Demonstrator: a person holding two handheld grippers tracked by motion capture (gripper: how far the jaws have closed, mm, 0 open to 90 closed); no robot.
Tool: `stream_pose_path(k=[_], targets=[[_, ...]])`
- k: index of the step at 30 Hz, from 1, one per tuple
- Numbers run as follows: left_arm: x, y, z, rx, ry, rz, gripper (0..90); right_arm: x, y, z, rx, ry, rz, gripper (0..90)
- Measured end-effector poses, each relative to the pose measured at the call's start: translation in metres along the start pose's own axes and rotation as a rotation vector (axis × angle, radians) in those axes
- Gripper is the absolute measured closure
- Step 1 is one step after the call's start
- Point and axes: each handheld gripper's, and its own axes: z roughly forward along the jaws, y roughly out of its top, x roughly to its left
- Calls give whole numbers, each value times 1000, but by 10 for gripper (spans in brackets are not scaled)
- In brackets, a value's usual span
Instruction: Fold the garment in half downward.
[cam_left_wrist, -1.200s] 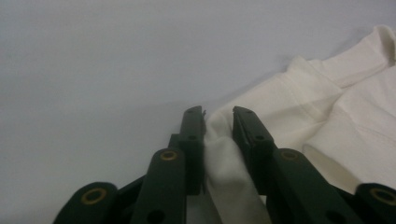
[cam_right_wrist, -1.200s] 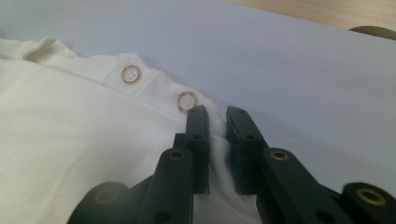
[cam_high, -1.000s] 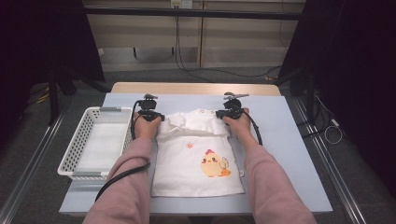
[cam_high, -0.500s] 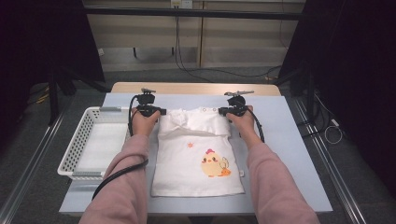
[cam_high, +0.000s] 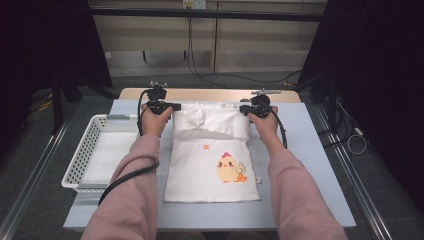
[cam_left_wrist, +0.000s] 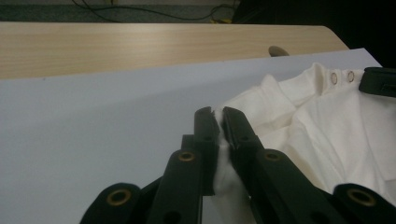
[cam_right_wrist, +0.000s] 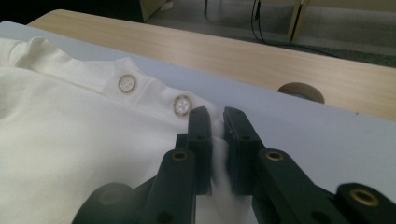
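Note:
A white baby garment (cam_high: 212, 165) with a chick print lies on the pale blue mat (cam_high: 310, 165), its far end bunched and lifted. My left gripper (cam_high: 170, 107) is shut on the garment's far left corner; in the left gripper view white cloth (cam_left_wrist: 327, 121) is pinched between the black jaws of that gripper (cam_left_wrist: 216, 112). My right gripper (cam_high: 244, 108) is shut on the far right corner. In the right gripper view its jaws (cam_right_wrist: 215, 112) clamp the cloth just beside two metal snaps (cam_right_wrist: 182, 104).
A white mesh basket (cam_high: 82, 155) sits at the mat's left side. A bare strip of the wooden table (cam_high: 210, 94) runs beyond the mat. Dark curtains stand at both sides, and cables lie on the floor behind.
Both grippers have risen a little and moved toward the far edge, lifting the garment's far end with them. The near part with the chick print stays flat.

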Motion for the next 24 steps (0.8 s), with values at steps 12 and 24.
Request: stream_pose_path(k=[12,24], targets=[[-1,-1,-4,-15,-24,25,849,0,3,-14,-28,30,-13,826],[-8,19,5,-14,-22,42,850,-7,10,-17,-53,-6,-5,826]])
